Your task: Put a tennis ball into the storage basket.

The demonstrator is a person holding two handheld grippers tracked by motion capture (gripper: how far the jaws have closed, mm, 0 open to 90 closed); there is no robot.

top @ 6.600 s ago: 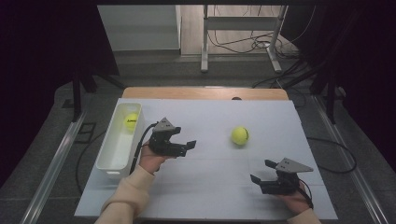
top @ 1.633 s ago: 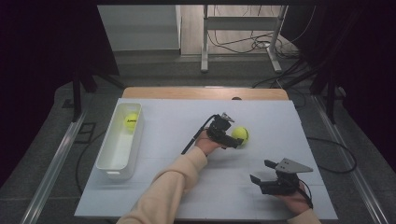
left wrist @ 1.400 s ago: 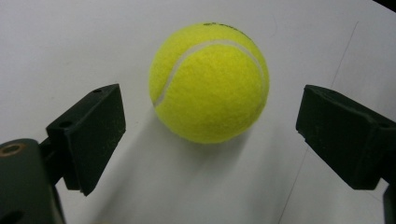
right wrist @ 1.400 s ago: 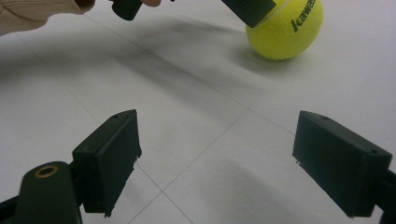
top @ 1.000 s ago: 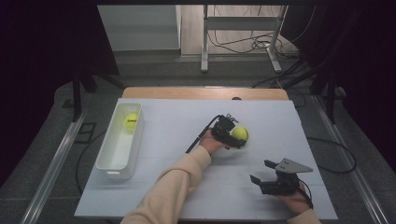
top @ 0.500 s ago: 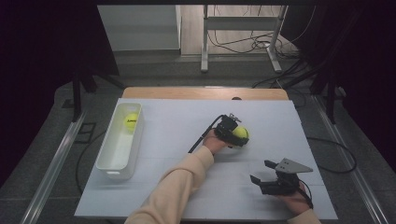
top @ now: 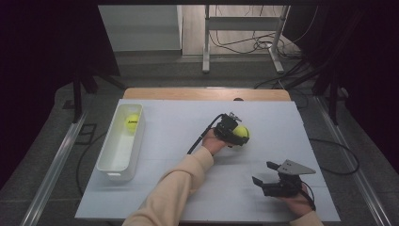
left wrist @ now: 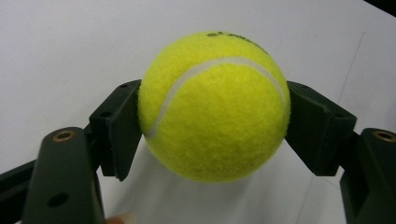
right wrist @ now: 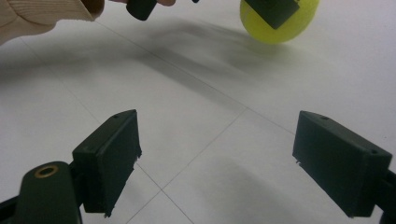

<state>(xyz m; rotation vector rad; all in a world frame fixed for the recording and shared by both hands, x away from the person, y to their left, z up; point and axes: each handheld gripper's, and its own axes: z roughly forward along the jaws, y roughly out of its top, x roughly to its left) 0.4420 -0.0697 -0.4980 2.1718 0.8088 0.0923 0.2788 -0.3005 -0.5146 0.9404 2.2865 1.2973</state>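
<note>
While the right gripper idles, left gripper apparently clamps the tennis ball.

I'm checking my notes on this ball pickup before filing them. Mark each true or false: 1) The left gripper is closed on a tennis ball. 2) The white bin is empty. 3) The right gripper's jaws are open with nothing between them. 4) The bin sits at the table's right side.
1) True: the left gripper pads press both sides of the tennis ball.
2) False: the white bin holds a second ball.
3) True: the right gripper stands open over bare table.
4) False: the bin sits at the left side.
</note>
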